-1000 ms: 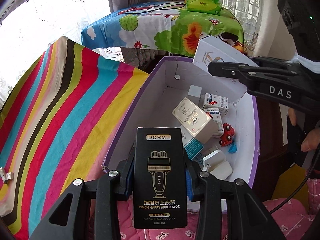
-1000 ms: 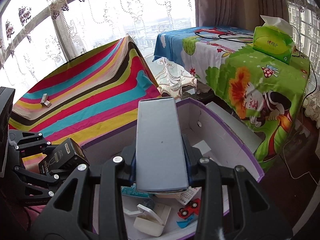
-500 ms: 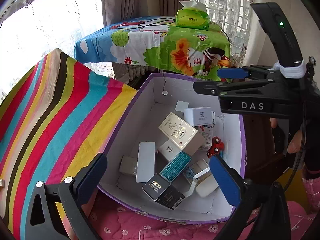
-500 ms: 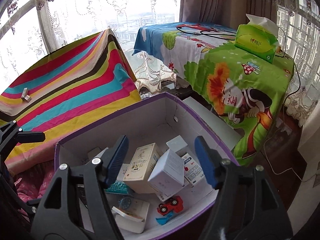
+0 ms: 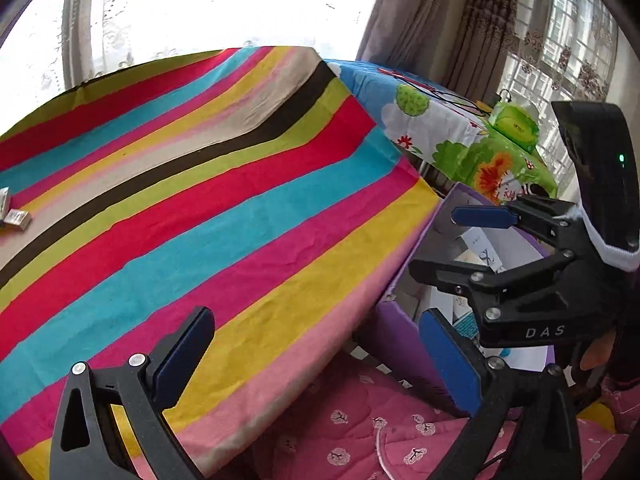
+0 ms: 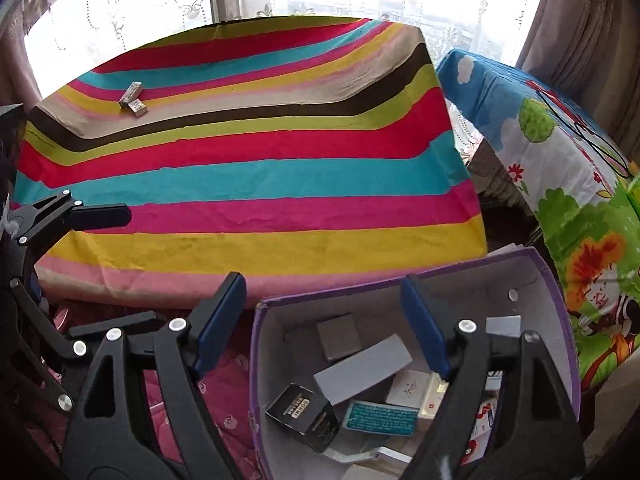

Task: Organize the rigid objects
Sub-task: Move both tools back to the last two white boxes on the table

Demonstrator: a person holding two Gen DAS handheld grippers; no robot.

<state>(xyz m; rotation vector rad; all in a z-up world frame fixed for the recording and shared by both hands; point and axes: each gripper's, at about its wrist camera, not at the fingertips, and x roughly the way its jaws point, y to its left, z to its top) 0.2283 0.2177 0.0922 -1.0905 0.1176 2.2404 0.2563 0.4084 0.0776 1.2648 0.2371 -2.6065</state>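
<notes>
The left gripper point(image 5: 316, 360) stands wide open with nothing between its blue pads, above the near edge of the striped table point(image 5: 208, 208); the right gripper point(image 6: 324, 328) is likewise spread wide and empty, hanging over the near left corner of the purple box point(image 6: 560, 300). In the left wrist view the right gripper point(image 5: 472, 248) shows from the side, its pads apart over the box point(image 5: 404, 332), which sits just off the table's right edge, over a pink quilt point(image 5: 360, 432).

Inside the box lies a jumble of small cartons: a black carton point(image 6: 302, 416) in the near left corner; a grey flat carton point(image 6: 364, 368) lying aslant, touching it; a teal-labelled carton point(image 6: 378, 418) beside the black one; a white carton point(image 6: 408, 388) partly behind the right finger; a small grey carton point(image 6: 338, 338) toward the far wall.

Two small silver packets point(image 6: 134, 100) lie touching each other near the table's far left corner, well apart from the box; in the left wrist view they sit at the left border point(image 5: 14, 218). Beyond the table's right edge stands a second table under a cartoon cloth point(image 6: 560, 152), carrying a green tissue pack point(image 5: 514, 124).
</notes>
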